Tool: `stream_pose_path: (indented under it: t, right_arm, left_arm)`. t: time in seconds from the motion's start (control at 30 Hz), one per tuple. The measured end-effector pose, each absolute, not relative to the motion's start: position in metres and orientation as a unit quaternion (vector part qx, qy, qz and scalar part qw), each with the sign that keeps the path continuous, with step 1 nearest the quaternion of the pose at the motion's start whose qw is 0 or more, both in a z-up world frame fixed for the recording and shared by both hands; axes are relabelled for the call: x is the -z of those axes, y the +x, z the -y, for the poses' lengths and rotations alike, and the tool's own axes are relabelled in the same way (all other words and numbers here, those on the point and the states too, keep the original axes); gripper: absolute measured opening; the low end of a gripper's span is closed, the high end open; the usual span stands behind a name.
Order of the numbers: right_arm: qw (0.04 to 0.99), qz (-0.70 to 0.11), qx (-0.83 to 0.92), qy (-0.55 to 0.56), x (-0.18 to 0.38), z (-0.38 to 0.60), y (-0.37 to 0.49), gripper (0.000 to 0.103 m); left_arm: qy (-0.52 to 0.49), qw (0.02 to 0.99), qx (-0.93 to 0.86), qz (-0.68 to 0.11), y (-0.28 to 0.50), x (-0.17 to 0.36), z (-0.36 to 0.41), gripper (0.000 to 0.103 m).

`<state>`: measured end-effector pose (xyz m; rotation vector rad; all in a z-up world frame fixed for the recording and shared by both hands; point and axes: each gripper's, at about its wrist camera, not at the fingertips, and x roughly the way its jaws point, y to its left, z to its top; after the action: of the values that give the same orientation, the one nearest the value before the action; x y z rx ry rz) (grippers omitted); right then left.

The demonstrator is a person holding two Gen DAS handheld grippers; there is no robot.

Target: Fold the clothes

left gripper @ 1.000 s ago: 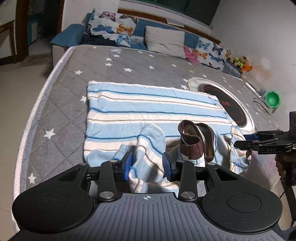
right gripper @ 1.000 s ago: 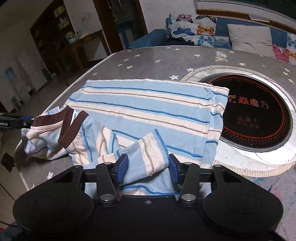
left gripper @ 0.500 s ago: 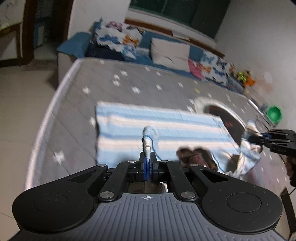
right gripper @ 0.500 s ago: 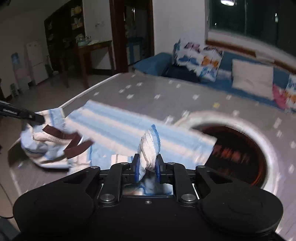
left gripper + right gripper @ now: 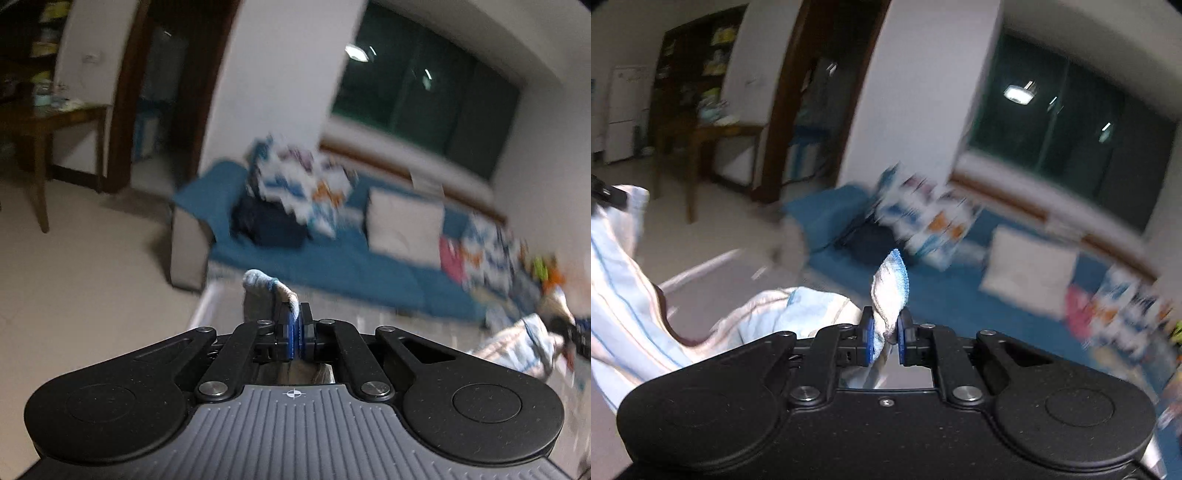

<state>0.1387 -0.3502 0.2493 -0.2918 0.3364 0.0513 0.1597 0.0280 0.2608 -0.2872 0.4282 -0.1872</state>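
The fold looks barely begun: the left tool [image 5: 295, 325] is clamped on a sleeve end of the striped shirt [image 5: 624, 295], the right tool [image 5: 885, 332] has just been closing and pinches the other sleeve end, and the shirt hangs between them in the air, at the lower left of the right wrist view and the right edge of the left wrist view. Every fold seems left to do, and no writing or label can be read in these blurred views

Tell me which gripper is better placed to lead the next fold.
Neither clearly. The left gripper and right gripper are each shut on a cuff of the blue-and-cream striped knitted shirt, lifted between them. The right pinches a thicker bunch, so perhaps slightly surer.
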Motion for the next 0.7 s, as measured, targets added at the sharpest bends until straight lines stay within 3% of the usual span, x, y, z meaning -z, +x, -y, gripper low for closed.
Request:
stream_pose_path:
  t: [0.2, 0.3, 0.47, 0.7]
  right_arm:
    - [0.992, -0.054, 0.033, -0.11, -0.315, 0.387, 0.148, 0.013]
    - [0.995, -0.034, 0.044, -0.083, -0.32, 0.412, 0.137, 0.013]
    - [0.994, -0.081, 0.029, -0.067, -0.268, 0.436, 0.116, 0.013]
    - [0.964, -0.262, 0.001, -0.041, -0.107, 0.455, 0.087, 0.013]
  left_arm:
    - [-0.202, 0.971, 0.095, -0.086, 0.159, -0.332, -0.045, 0.003]
    - [-0.2, 0.971, 0.103, -0.075, 0.146, -0.333, -0.049, 0.003]
    - [-0.169, 0.972, 0.106, -0.128, 0.122, -0.274, -0.049, 0.003]
    - [-0.144, 0.942, 0.114, -0.279, 0.074, -0.128, -0.056, 0.003]
